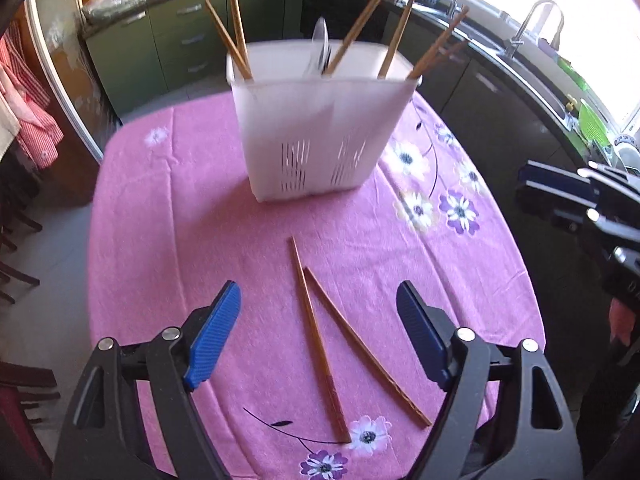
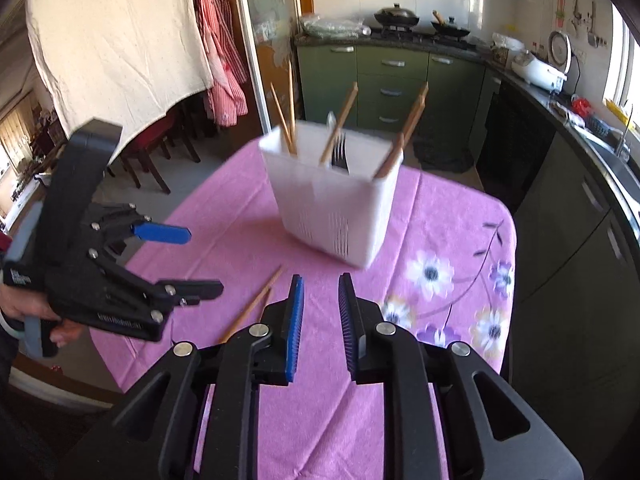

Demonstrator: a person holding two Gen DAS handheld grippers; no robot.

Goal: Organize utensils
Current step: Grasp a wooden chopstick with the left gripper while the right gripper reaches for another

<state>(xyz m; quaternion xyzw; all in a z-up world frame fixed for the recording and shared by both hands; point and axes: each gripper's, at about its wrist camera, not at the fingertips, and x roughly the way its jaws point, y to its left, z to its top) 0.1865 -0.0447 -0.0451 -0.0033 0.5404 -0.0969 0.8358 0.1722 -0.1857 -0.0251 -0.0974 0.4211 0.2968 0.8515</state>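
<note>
A white slotted utensil holder [image 1: 320,132] [image 2: 336,208] stands upright on the pink flowered tablecloth [image 1: 180,200]. Several wooden chopsticks and a metal fork [image 2: 340,152] stick out of it. Two loose chopsticks [image 1: 316,340] [image 2: 256,304] lie on the cloth nearer to me, spreading apart at their near ends. My left gripper [image 1: 318,292] [image 2: 204,262] hovers over them, open wide, with both sticks lying below the gap between its blue pads. My right gripper [image 2: 321,278] [image 1: 524,184] is off to the right, its pads a narrow gap apart with nothing between them.
The table's edge [image 1: 532,280] drops off close on the right, beside dark cabinets and a sink [image 1: 536,60]. Green cabinets and a stove [image 2: 400,20] stand behind. Dark chairs [image 2: 152,152] and hanging cloths are to the left. A hand [image 2: 60,328] holds the left gripper.
</note>
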